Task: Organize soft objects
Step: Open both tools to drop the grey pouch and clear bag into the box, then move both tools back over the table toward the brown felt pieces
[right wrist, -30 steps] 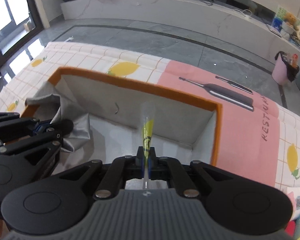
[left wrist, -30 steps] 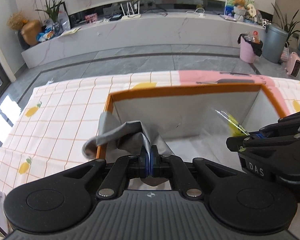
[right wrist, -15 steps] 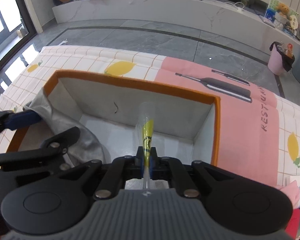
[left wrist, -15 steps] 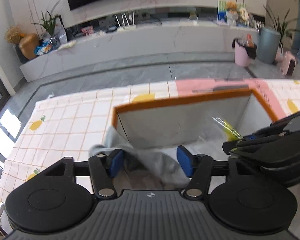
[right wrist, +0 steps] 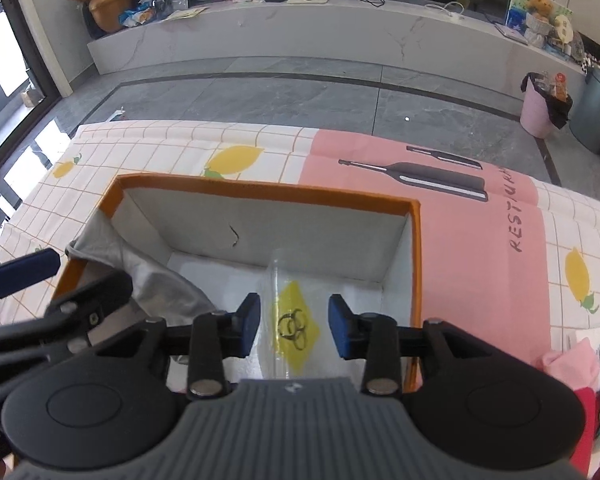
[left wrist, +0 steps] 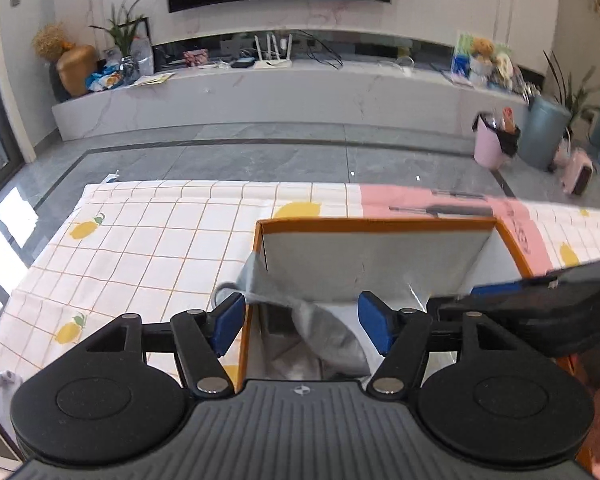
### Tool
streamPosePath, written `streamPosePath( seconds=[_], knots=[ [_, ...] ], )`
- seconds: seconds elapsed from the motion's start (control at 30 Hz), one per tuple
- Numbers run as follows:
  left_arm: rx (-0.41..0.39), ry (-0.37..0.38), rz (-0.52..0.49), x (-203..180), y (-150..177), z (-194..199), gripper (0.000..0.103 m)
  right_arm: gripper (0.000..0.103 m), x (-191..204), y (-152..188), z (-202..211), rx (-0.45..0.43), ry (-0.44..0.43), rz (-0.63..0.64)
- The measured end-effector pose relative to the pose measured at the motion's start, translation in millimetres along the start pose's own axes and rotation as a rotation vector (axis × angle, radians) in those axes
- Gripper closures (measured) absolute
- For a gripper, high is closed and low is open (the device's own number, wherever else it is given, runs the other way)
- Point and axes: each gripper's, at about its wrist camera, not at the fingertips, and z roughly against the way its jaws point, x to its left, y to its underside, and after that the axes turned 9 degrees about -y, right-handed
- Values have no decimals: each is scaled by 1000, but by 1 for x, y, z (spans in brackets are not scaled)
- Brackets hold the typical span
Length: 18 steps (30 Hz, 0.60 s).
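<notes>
Checked cloth with lemons and a pink panel covers the tabletop [right wrist: 180,136], giving a flat base for sorting. Orange-rimmed cardboard box [right wrist: 268,190] sits open-topped in the middle of it, plainly the collecting place for the soft things, its white inside walls high enough to keep loose items from sliding out.

Grey cloth [left wrist: 328,328] hangs over the box's left wall, one end outside on the rim and the rest slumped down inside; draped so because let go at the edge rather than over the middle, by the look of it. Probably needs a nudge further in to count as stowed.

Clear plastic bag [right wrist: 288,320] with a yellow diamond label lies on the box floor toward the near side, limp and flat, already within the walls.

Left hand-held gripper [left wrist: 302,318] stands wide, blue pads clear of the grey cloth on both sides, jaws just opened to drop it. Right hand-held gripper [right wrist: 294,320] stands partly open, jaws just spread as well, the bag between the pads but not pinched. Both tilted down into the box, side by side, so each release lands inside.

Pink soft item [right wrist: 572,364] waits outside the box at the right edge, likely next.
</notes>
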Motion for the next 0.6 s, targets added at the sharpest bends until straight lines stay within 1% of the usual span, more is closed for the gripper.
streamPosePath(
  seconds=[0.07, 0.13, 0.2, 0.23, 0.33, 0.4, 0.43, 0.47, 0.5, 0.6],
  knots=[
    [7, -4, -30, -2, 1, 2, 27, 55, 1, 0, 4, -8, -7, -6],
    [-10, -18, -43, -3, 3, 6, 27, 34, 3, 1, 7, -11, 13, 3],
    [-11, -34, -42, -1, 3, 9, 27, 23, 3, 2, 13, -27, 33, 13],
    [-6, -40, -41, 0, 3, 9, 27, 19, 3, 2, 16, -33, 26, 16],
    [-2, -52, -28, 5, 2, 13, 27, 11, 2, 2, 26, -41, 1, 11],
    [-20, -73, 2, 11, 1, 19, 27, 8, 4, 2, 31, -36, 0, 9],
    [-22, -78, 15, 13, 0, 22, 27, 2, 6, 1, 34, -34, 16, 13],
    [-19, -79, 28, 15, -3, 25, 27, 3, 8, 1, 39, -35, 39, 24],
    [-15, -82, 43, 17, -5, 28, 27, 3, 9, 1, 44, -38, 45, 38],
    [-16, -72, 78, 18, -12, 42, 27, 3, 7, -2, 67, -58, 42, 37]
  ],
)
